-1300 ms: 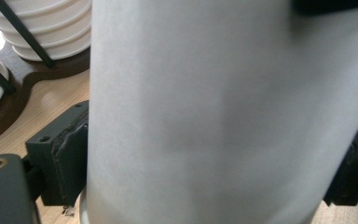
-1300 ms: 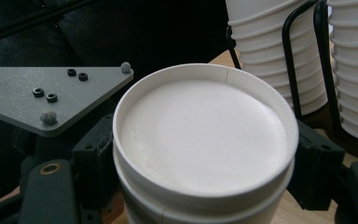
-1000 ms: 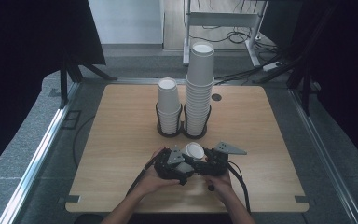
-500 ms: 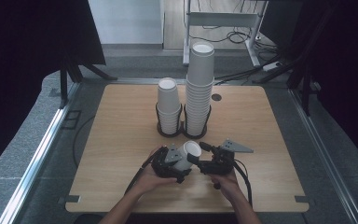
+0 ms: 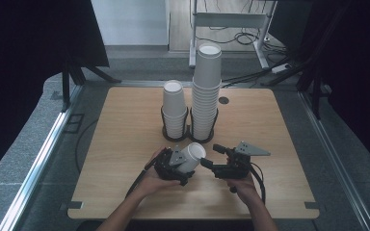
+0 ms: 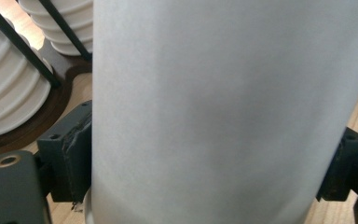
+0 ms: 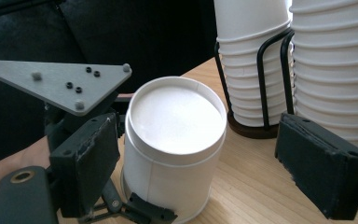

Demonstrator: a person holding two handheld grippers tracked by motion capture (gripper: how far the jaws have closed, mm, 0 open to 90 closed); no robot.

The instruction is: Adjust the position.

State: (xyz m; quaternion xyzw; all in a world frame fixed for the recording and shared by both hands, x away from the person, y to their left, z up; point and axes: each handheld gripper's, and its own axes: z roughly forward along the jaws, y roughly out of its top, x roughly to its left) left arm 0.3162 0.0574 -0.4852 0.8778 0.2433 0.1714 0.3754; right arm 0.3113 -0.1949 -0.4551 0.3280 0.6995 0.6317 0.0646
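The wooden counter (image 5: 125, 144) carries a tall stack of paper cups (image 5: 206, 91) in a black wire holder. Just left of that stack stands a shorter cup stack (image 5: 174, 109). In front of the tall stack, the left claw (image 5: 176, 166) is clenched on a single white paper cup (image 5: 191, 156). Right of that cup, the right claw (image 5: 212, 156) stands released; its jaws have just been opening, nothing pressed between them.

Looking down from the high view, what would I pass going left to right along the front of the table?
Left gripper clamped on a paper cup → right gripper, jaws open, with its grey plate.
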